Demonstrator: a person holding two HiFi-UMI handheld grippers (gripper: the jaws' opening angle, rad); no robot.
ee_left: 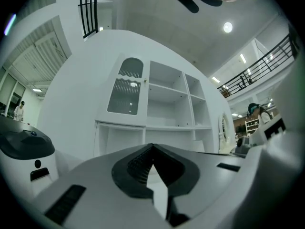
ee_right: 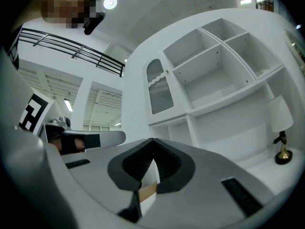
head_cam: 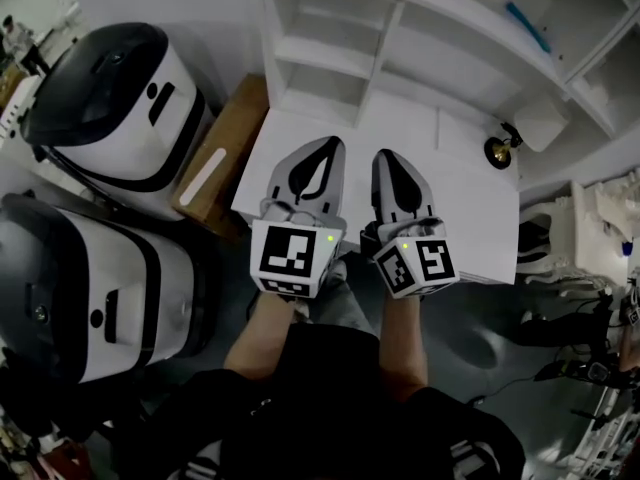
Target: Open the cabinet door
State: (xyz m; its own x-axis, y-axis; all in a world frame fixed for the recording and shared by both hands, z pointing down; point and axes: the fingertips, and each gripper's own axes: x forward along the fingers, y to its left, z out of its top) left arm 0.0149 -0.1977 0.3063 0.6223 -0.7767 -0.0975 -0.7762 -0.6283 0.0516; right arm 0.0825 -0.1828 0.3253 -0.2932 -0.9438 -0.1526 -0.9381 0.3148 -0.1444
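The white cabinet (ee_left: 162,109) stands in front of me, with open shelves and one arched, ribbed-glass door (ee_left: 126,87) at its upper left. The door is closed, with a small knob on its right edge. It also shows in the right gripper view as the door (ee_right: 159,87). From above I see the shelf unit (head_cam: 330,48) only foreshortened. My left gripper (head_cam: 322,153) and right gripper (head_cam: 385,158) hover side by side over the white counter (head_cam: 470,208), well short of the door. The jaw tips of both grippers meet, and neither holds anything.
Two large white-and-black machines (head_cam: 110,98) (head_cam: 90,298) stand at the left, beside a cardboard box (head_cam: 225,148). A small white lamp with a brass base (head_cam: 505,143) sits on the counter at the right. Cluttered equipment and cables (head_cam: 590,318) lie on the floor to the right.
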